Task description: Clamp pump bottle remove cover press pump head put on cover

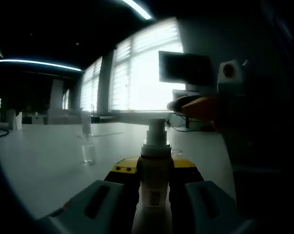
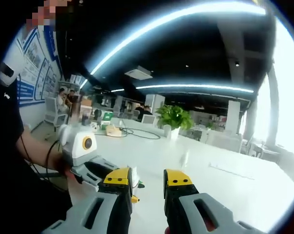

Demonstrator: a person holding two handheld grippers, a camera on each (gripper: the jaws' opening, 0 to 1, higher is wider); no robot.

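The left gripper (image 1: 154, 195) stands closed on the pump bottle (image 1: 154, 187): in the left gripper view its two pale jaws with yellow tips press the white bottle's body from both sides. The bottle stands upright between them, its bare pump head (image 1: 156, 130) rising above the jaw tips with no cover on it. A small dark label patch shows low on the bottle's front.

The bottle is held over a white table (image 1: 45, 161). On that table, left of the bottle and a little beyond it, stands the clear cover (image 1: 88, 146), upright and apart from the bottle. At the right of the bottle, the right gripper (image 1: 225, 105) reaches in from that side, showing yellow and orange parts; its jaw tips are too dark there to read.

In the right gripper view, the right gripper (image 2: 148, 187) has its jaws parted, a clear gap between the yellow tips and nothing between them. The left gripper (image 2: 96, 168) comes in from the left, held in a person's hand (image 2: 64, 168); whether the bottle is in it cannot be made out there. Beyond it the same white table (image 2: 210, 175) stretches away, with a green potted plant (image 2: 175, 117) at its far end.
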